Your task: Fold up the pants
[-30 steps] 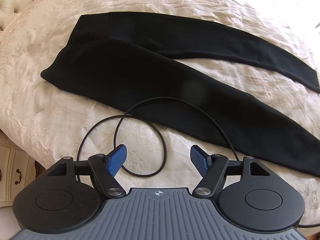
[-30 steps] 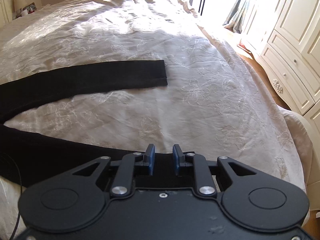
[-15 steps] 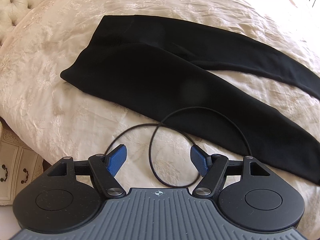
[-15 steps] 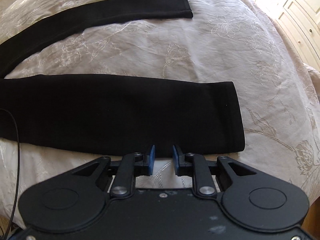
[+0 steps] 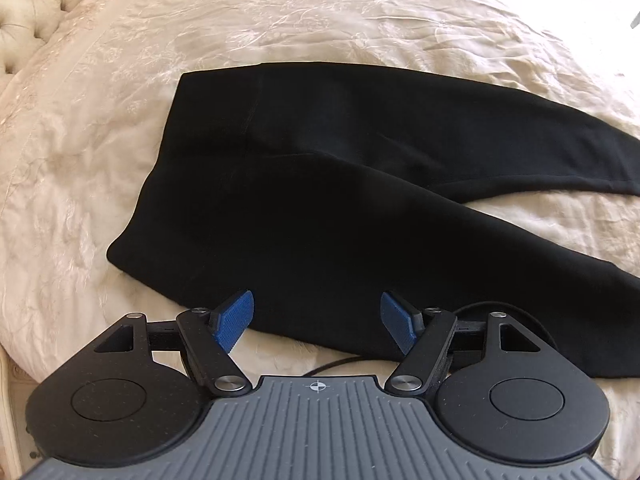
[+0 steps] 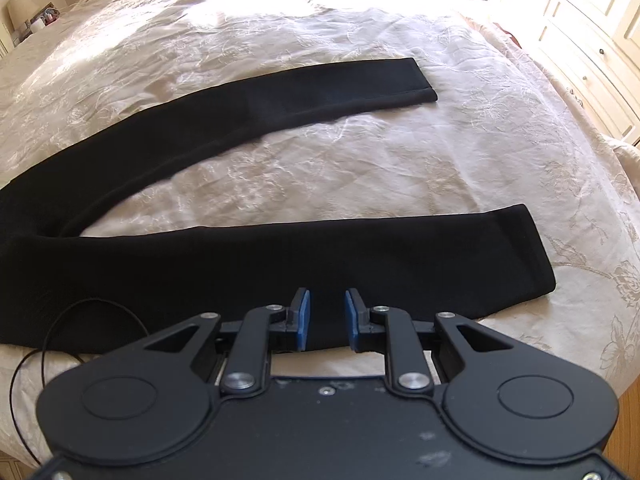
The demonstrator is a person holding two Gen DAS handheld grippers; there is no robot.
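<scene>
Left wrist view: left gripper (image 5: 316, 322), jaws wide and empty, over black pants (image 5: 320, 208) near the bed (image 5: 80, 160) edge; the right gripper (image 6: 327, 318), jaws narrow and empty, may pinch only one fabric layer

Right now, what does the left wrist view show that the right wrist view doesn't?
Only the left wrist view shows the waist end of the black pants, the tufted headboard, and the left gripper, open above the near edge of the fabric.

Only the right wrist view shows both leg cuffs, spread apart, the cream wardrobe, and the right gripper, narrowly open, nothing pinched.

Both show the pants lying flat, unfolded, on the cream embroidered bedspread, plus a thin black cable.
</scene>
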